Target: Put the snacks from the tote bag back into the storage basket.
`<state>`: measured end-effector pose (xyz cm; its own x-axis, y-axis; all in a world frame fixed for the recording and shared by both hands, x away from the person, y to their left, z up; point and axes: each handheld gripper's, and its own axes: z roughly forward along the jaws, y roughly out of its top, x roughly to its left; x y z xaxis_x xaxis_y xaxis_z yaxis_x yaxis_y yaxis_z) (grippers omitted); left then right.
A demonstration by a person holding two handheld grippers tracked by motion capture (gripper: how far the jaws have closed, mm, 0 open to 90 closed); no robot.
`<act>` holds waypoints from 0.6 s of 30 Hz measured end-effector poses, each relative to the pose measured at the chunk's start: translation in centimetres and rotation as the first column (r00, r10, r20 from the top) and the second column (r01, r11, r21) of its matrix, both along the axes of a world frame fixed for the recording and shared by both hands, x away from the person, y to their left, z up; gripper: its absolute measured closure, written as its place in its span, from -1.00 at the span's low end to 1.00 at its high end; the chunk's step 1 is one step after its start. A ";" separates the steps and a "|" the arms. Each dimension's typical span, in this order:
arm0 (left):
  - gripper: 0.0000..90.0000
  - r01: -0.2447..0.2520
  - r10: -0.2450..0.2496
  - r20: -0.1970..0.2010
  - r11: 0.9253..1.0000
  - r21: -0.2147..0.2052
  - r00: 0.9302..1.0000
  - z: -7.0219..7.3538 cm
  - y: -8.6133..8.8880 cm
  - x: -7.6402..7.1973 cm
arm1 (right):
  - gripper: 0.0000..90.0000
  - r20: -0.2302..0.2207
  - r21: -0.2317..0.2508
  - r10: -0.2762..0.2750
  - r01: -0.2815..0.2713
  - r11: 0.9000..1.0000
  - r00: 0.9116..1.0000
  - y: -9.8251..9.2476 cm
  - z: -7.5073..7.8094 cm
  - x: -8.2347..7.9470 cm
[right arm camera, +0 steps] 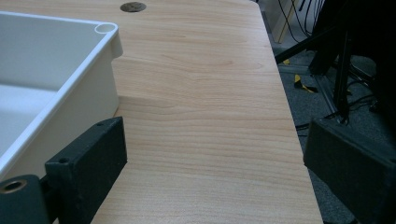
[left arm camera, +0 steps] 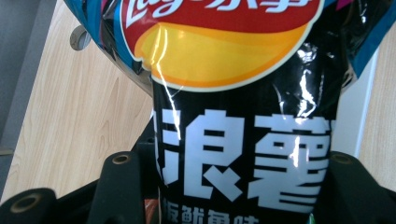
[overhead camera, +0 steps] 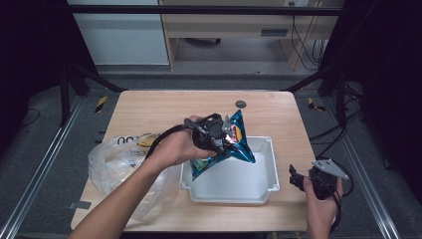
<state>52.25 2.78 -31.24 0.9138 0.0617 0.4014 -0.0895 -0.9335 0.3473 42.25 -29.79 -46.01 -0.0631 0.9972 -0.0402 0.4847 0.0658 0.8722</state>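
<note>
The left gripper (overhead camera: 222,133) has its fingers clamped on a crisp bag (overhead camera: 238,144), held above the white tray (overhead camera: 271,169), seemingly to drop it in. Beside the tray, the right gripper (overhead camera: 294,178) waits over the worktop (overhead camera: 149,107), fingers wide apart and empty.

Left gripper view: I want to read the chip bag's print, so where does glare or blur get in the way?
Left gripper view: thin white glare streaks cross the chip bag, yet its big white characters stay legible; the small row at the bottom is cut off. High view: the bag's foil flares white beside the left gripper, print too small to read.

Plastic bag (overhead camera: 117,162) (crumpled), wooden table (overhead camera: 149,107)
</note>
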 end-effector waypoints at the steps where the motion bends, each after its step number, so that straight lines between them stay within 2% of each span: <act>1: 0.03 0.002 -0.002 -0.003 1.000 -0.003 1.000 -0.1 -0.1 0.0 | -0.85 0.000 0.000 0.000 0.000 1.000 1.000 0.0 0.0 0.0; 18: 0.02 0.007 -0.006 -0.038 1.000 0.017 0.999 -1.9 -1.2 -0.1 | -0.85 -0.001 -0.003 0.003 -0.003 1.000 1.000 0.0 0.0 0.0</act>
